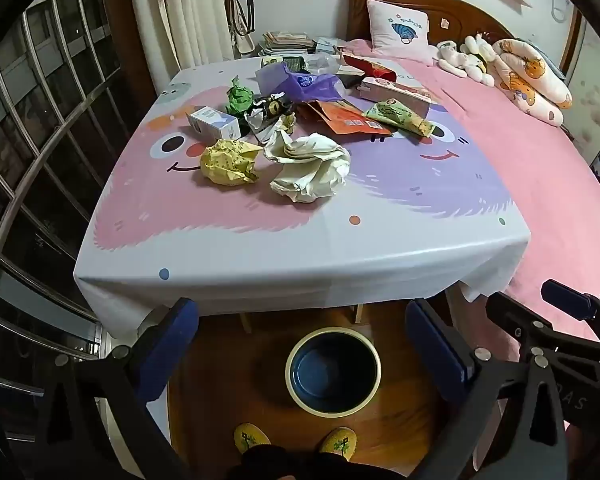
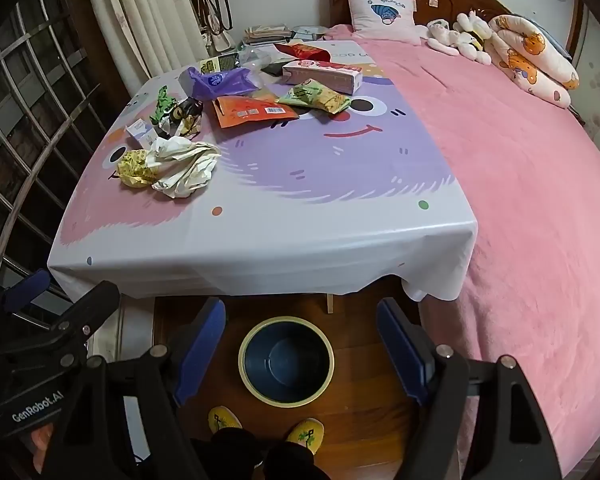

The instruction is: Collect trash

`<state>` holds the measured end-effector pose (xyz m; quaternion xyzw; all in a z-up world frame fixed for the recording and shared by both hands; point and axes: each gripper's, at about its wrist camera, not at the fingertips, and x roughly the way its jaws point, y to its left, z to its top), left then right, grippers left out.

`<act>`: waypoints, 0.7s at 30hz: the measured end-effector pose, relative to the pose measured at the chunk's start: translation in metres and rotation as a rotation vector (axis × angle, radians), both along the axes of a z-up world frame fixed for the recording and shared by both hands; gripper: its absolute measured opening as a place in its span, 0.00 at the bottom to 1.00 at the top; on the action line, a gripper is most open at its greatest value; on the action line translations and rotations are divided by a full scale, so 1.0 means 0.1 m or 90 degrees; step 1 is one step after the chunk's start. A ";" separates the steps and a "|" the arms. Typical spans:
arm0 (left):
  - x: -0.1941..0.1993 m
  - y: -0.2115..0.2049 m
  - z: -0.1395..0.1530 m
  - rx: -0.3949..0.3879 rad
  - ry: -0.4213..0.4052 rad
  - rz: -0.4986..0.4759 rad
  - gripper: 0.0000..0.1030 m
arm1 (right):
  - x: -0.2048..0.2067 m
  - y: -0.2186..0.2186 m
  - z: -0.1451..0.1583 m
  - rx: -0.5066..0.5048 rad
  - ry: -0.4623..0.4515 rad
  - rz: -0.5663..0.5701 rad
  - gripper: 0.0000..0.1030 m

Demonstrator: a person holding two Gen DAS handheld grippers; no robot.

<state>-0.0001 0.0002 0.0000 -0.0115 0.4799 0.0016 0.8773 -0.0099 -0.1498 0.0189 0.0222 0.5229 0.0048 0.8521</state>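
Left gripper (image 1: pixel 300 352) and right gripper (image 2: pixel 300 350) both tilt steeply down over bin (image 1: pixel 296 350), jaws spread, nothing between. Bin on floor, nothing visible inside. Crumpled wrappers (image 1: pixel 308 166) on surface (image 1: pixel 300 248) beyond bin.

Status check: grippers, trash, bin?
Left gripper and right gripper open, empty. Trash pile untouched on table. Bin on floor, looks empty, unobstructed.

A home bedroom: a bed with a carved wooden headboard (image 1: pixel 452 10) and pink blanket (image 1: pixel 540 184) fills the right of the frame, with a pillow (image 1: pixel 398 34) and plush toys (image 1: pixel 466 58) at upper right. Cream curtains (image 1: pixel 172 16) and a barred window (image 1: pixel 36 140) stand at left, above wooden flooring (image 1: pixel 236 376).
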 end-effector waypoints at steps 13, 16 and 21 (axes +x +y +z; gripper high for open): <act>-0.02 -0.01 0.03 -0.012 0.001 -0.003 0.99 | -0.04 0.00 0.01 -0.001 -0.002 0.001 0.76; -0.06 0.00 0.06 -0.011 -0.001 -0.003 0.99 | -0.06 0.00 0.02 0.001 -0.002 0.001 0.76; -0.07 -0.01 0.07 -0.010 -0.006 -0.004 0.99 | -0.06 -0.01 0.01 0.002 -0.004 0.000 0.76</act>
